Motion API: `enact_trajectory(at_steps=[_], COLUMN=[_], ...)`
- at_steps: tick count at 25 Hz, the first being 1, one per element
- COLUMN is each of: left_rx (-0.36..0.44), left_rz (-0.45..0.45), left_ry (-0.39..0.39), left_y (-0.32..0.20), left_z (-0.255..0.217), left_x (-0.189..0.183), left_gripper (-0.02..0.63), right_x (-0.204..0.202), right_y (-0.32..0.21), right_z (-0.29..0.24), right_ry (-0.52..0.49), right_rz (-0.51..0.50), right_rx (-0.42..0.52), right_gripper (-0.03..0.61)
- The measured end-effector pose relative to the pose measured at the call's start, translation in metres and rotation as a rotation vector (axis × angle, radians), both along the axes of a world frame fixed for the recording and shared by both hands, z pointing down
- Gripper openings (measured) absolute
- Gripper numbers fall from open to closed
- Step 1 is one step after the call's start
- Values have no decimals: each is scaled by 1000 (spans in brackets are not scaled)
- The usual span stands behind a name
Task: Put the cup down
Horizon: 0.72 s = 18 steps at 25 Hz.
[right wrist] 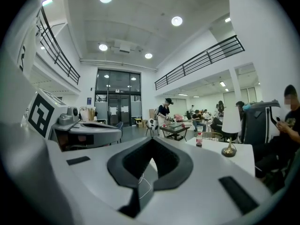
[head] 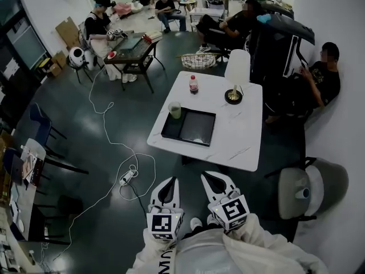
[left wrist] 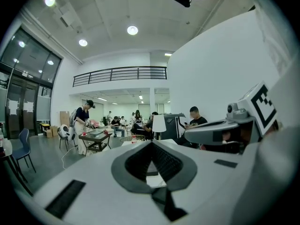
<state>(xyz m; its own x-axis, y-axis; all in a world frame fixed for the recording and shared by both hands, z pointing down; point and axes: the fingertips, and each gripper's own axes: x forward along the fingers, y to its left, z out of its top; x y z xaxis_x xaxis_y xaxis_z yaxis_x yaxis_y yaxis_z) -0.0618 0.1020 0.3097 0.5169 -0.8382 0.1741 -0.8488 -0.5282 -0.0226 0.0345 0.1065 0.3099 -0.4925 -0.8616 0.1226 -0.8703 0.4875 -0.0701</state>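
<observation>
We are looking at a white table (head: 239, 144) whose smooth top is gleaming with faint marble veining. On the table, the black tray (head: 197, 124) is shining glossy, the cup (head: 174, 109) is showing translucent, and the lamp (head: 237, 67) is pairing a matt white shade with a brass-looking base. Around the table, the dark floor (head: 85, 136) is reflecting light.

Your left gripper (head: 170, 181) and right gripper (head: 211, 176) are white with black pads and black-and-white square markers. Before you, the desk (head: 239, 136) is white with faint grey veins, the tray (head: 197, 127) black, the cup (head: 174, 110) pale green, the bottle (head: 194, 84) red-labelled, the floor (head: 102, 153) dark grey.
</observation>
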Motion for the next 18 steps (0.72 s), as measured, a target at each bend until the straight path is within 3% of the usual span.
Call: enact_trajectory(at_steps=[10,18], left_rx=[2,-8], left_rz=[-12,-7], left_ry=[-5,-15], left_y=[-1,-3], left_z=[-1,4], left_x=[30,29], left_gripper=[11,11], right_x=[25,25], right_y=[-5,-7], right_z=[3,8], right_ry=[-55,-76], right_rz=[-25,-23], right_rx=[-23,-39], right_gripper=[5,5])
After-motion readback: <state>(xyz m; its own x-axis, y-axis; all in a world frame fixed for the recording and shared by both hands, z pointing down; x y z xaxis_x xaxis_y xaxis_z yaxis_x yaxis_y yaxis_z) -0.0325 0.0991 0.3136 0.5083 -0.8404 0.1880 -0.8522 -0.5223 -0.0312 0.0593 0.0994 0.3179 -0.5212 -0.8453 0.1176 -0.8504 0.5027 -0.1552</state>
